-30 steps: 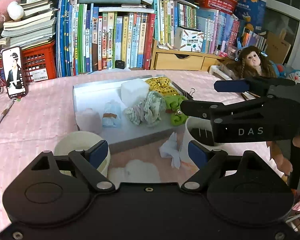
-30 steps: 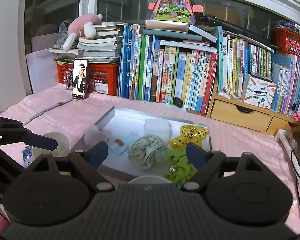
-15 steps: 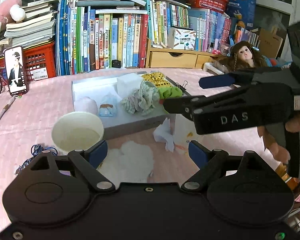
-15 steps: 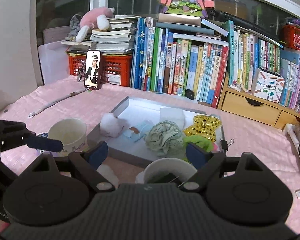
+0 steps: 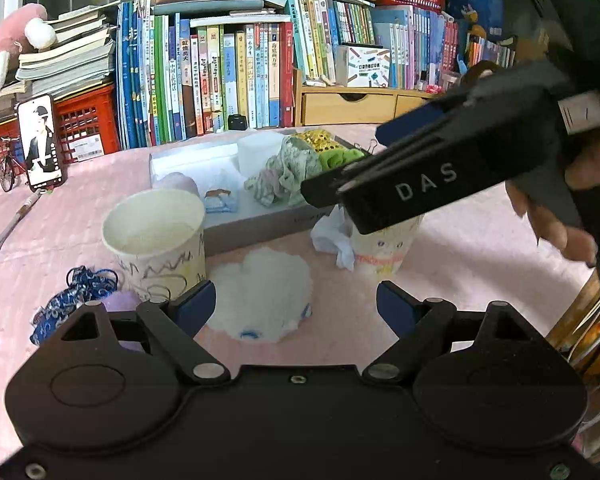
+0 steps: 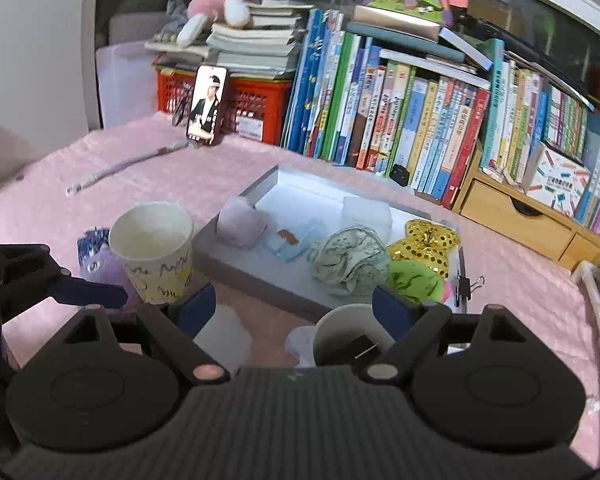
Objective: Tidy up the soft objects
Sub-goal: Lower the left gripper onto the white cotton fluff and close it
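Both my grippers have pulled back from the tray point(image 6: 236, 272) over the last second. The tray used to fill the middle of both views; now the near strip of table shows, with the two cups and the loose soft pieces around them. I read this as the start of a pick from the table rather than from the tray.

Left gripper point(image 5: 296, 304): jaws wide apart, nothing between them. It has come lower and now tilts down at the white fluffy pad point(image 5: 262, 292), which lies flat on the pink cloth point(image 5: 460, 248) just ahead of the fingertips, between the left cup point(image 5: 156, 240) and the right cup point(image 5: 384, 252). No contact yet.

Right gripper point(image 6: 294, 306): also wide apart and empty. It hangs tilted down over the right cup, whose mouth sits just below its right finger. In the left view its black body crosses above that cup, my hand point(image 5: 556, 220) behind it.

Other soft things:
- crumpled tissue point(image 5: 334, 240) touching the right cup
- blue string bundle point(image 5: 76, 300) left of the left cup
- green-print cloth point(image 6: 352, 260), green piece point(image 6: 416, 280), gold sequin piece point(image 6: 432, 244), all in the tray

Next target, likely: the white pad.
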{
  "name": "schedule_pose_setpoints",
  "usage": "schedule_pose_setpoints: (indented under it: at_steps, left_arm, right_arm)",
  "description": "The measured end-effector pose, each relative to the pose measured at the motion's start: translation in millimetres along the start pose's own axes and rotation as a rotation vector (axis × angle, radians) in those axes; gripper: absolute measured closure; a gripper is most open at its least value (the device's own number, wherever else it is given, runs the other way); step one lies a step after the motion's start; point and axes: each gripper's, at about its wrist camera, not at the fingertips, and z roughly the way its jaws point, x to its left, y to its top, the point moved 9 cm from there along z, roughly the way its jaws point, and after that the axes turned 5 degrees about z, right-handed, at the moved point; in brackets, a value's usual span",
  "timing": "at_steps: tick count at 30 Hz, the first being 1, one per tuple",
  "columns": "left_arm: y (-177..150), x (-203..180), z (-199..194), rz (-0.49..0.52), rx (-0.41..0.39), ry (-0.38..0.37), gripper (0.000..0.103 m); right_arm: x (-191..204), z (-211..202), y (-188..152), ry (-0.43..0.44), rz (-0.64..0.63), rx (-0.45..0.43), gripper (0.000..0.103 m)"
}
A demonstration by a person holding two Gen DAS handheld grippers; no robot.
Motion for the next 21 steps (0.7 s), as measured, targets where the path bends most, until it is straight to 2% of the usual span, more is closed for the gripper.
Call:
schedule_pose_setpoints:
  at_steps: [8, 15, 21]
  left_arm:
    - [-10, 7, 8, -0.052, -0.03, 0.031, 0.018]
    - [-21, 7, 17, -0.04, -0.035, 0.051, 0.019]
    - [-25, 8, 27, -0.025, -0.029, 0.06, 0.028]
  right_arm:
    - [21, 13, -6, -0.008, -0.139, 0.087, 0.012]
    - [35, 21, -12, 0.019, -0.283, 0.181, 0.012]
    - [39, 28, -17, 0.016, -0.369, 0.259, 0.014]
